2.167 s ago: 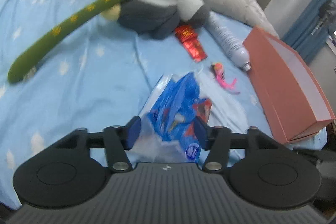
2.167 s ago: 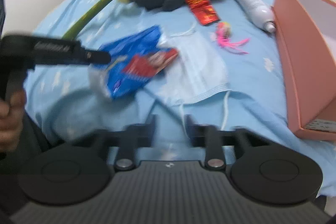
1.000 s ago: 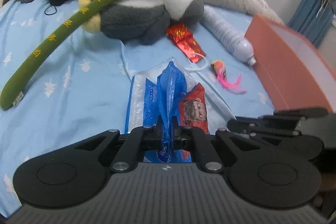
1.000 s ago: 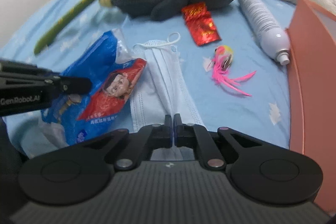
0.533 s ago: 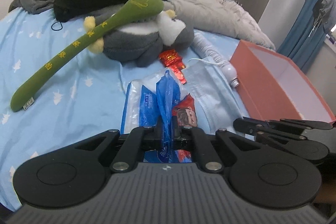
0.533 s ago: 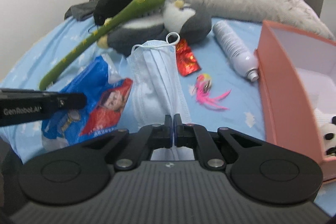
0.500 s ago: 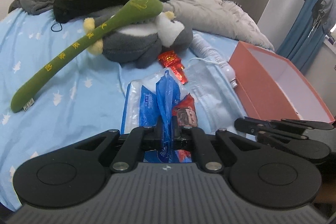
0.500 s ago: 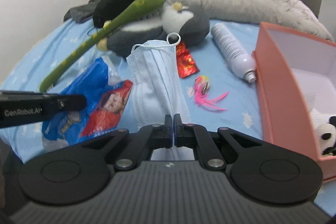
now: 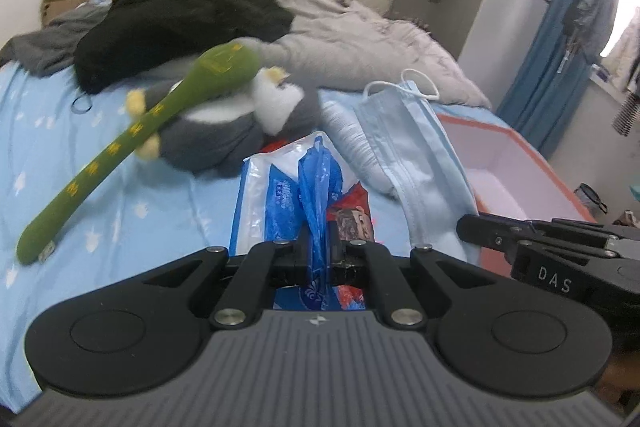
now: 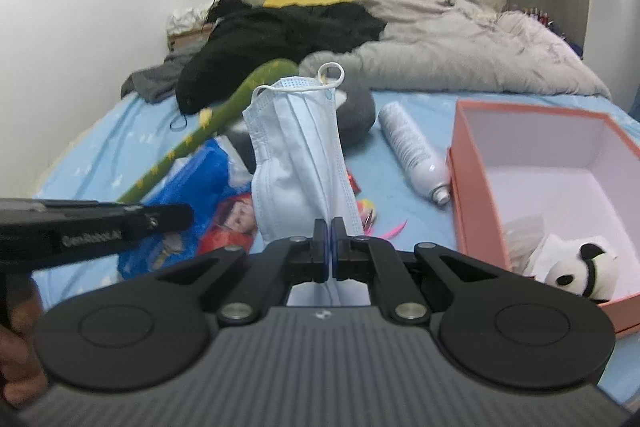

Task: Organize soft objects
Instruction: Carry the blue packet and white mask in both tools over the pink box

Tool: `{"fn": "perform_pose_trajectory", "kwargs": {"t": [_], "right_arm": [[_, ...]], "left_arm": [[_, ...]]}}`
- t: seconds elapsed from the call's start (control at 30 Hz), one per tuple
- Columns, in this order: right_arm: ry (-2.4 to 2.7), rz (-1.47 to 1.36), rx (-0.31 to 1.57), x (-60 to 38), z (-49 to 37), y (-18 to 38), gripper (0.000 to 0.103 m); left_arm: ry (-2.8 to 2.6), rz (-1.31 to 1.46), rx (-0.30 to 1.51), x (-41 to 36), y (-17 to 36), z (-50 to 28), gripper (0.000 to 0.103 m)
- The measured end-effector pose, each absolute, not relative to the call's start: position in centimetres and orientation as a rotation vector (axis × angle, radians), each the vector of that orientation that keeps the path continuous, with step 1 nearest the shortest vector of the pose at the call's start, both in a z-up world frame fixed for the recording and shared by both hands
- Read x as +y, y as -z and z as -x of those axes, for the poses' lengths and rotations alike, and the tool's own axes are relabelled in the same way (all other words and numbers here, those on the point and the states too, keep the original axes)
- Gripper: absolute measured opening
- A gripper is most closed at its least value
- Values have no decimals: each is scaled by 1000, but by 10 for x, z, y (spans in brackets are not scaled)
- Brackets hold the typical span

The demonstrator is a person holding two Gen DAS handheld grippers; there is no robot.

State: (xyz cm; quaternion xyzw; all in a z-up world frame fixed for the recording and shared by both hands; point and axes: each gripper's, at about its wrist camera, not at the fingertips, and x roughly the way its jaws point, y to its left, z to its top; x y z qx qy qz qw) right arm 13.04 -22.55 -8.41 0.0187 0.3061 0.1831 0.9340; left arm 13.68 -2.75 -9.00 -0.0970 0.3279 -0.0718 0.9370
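Above the blue bedsheet (image 10: 400, 195), I see my right gripper (image 10: 330, 251) clamped on the face mask (image 10: 298, 151), beside the pink box (image 10: 472, 199); my left gripper (image 9: 318, 255) pinches the blue snack bag (image 9: 316, 187) straight ahead.

A bed (image 10: 120, 131) in blue sheets carries a plush penguin (image 9: 224, 131), green plush snake (image 9: 120, 151), white bottle (image 10: 412, 151), pink box (image 10: 472, 187) and grey duvet (image 10: 460, 55).

On the bed sheet (image 10: 400, 195), a spray bottle (image 10: 412, 151) lies just left of the open box (image 10: 476, 187); a panda plush (image 10: 584, 269) sits inside, the penguin plush (image 9: 224, 135) behind
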Motion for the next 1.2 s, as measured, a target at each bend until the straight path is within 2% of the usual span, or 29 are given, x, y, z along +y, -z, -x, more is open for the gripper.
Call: {"fn": "perform_pose_trajectory", "kwargs": {"t": [0.7,0.93,1.2], "right_arm": [[-140,-118,542,-335,-92,54,5],[-86,-147,552,-373,-119,49,5],[-17,-143,652,-411,-177,62,5]], "left_arm": [[417,137,625,-146,53,-160,7],[508,98,624,-199,31,-202,7],[547,-4,674,-263,29,-262,7]]}}
